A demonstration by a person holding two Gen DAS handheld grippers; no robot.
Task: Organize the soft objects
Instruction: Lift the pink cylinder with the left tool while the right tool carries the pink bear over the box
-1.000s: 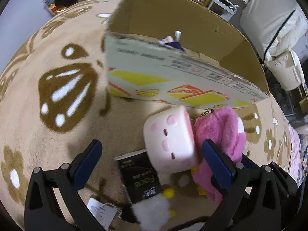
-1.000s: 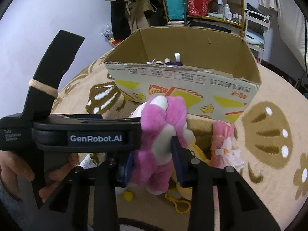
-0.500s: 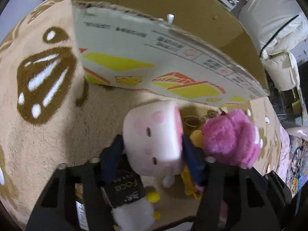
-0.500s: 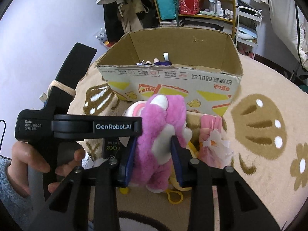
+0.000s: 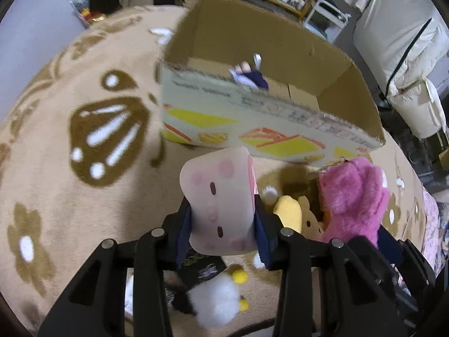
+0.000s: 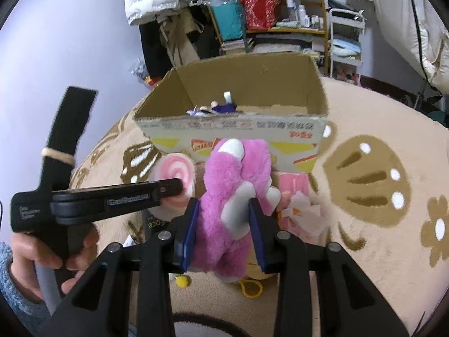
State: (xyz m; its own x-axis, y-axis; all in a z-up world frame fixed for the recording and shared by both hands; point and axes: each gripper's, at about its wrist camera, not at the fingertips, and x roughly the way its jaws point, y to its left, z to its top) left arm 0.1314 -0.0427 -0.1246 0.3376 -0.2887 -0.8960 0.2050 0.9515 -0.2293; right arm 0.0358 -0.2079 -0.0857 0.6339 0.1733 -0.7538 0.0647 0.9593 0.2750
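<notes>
A pale pink marshmallow-shaped toy (image 5: 219, 193) with a dotted face is held off the carpet by my left gripper (image 5: 223, 213). Its jaws are closing and both blue pads press the toy's sides. From the right wrist view the toy's swirl end (image 6: 174, 172) shows beside that gripper's finger (image 6: 168, 189). My right gripper (image 6: 224, 224) is shut on a magenta and white plush (image 6: 235, 174), which hangs to the right of the marshmallow toy (image 5: 350, 196). Behind both stands an open cardboard box (image 5: 252, 112) (image 6: 238, 126) with a small purple-clad doll (image 5: 249, 77) inside.
On the beige patterned carpet (image 5: 70, 196) lie a yellow plush (image 5: 289, 210), a white pompom toy (image 5: 216, 300), a black packet (image 5: 204, 269), a pink wrapped item (image 6: 294, 196) and a yellow ring clip (image 6: 251, 287). A hand (image 6: 42, 255) grips the left tool. Shelves (image 6: 266, 14) stand behind the box.
My left gripper went from wide open around the marshmallow toy to shut on it and lifted it off the carpet. The right gripper kept hold of the magenta plush.
</notes>
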